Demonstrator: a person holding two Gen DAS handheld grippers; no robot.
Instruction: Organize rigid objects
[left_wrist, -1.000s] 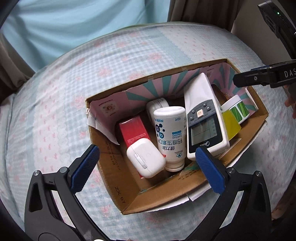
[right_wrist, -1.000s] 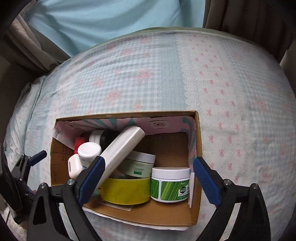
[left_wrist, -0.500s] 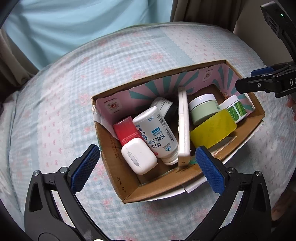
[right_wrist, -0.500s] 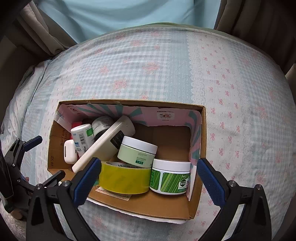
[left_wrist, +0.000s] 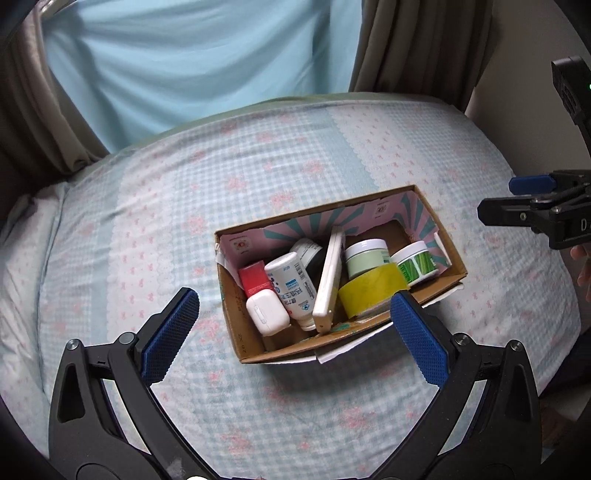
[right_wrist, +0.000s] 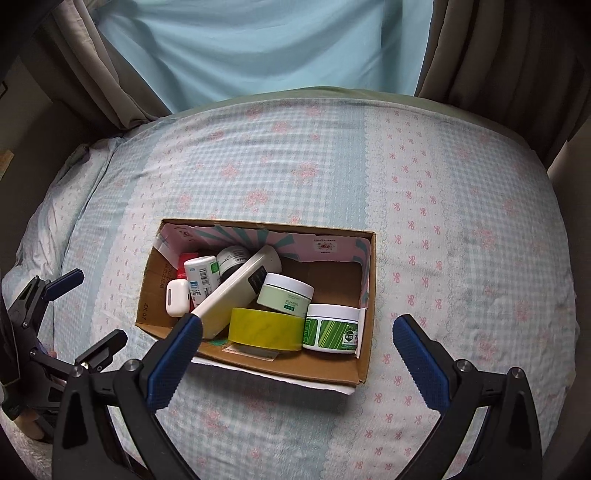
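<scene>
Packing looks finished: brown cardboard box (right_wrist: 364, 306), centre frame, holds the jars, tape and white remote (right_wrist: 236, 291). Left gripper (left_wrist: 291, 321) and right gripper (right_wrist: 295, 350) hover wide open, empty; next, check for strays.

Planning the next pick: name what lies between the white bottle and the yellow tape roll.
The white remote, on edge and tilted, lies between bottle and tape roll; both views show it.

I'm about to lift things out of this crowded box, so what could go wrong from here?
The long white device leans tilted across the bottles and the yellow tape roll; pulling a neighbour may topple it. The items are packed tight, so an open claw may knock the white earbud case or the bottle. The cardboard box sits on soft bedding and could shift or tip.
</scene>
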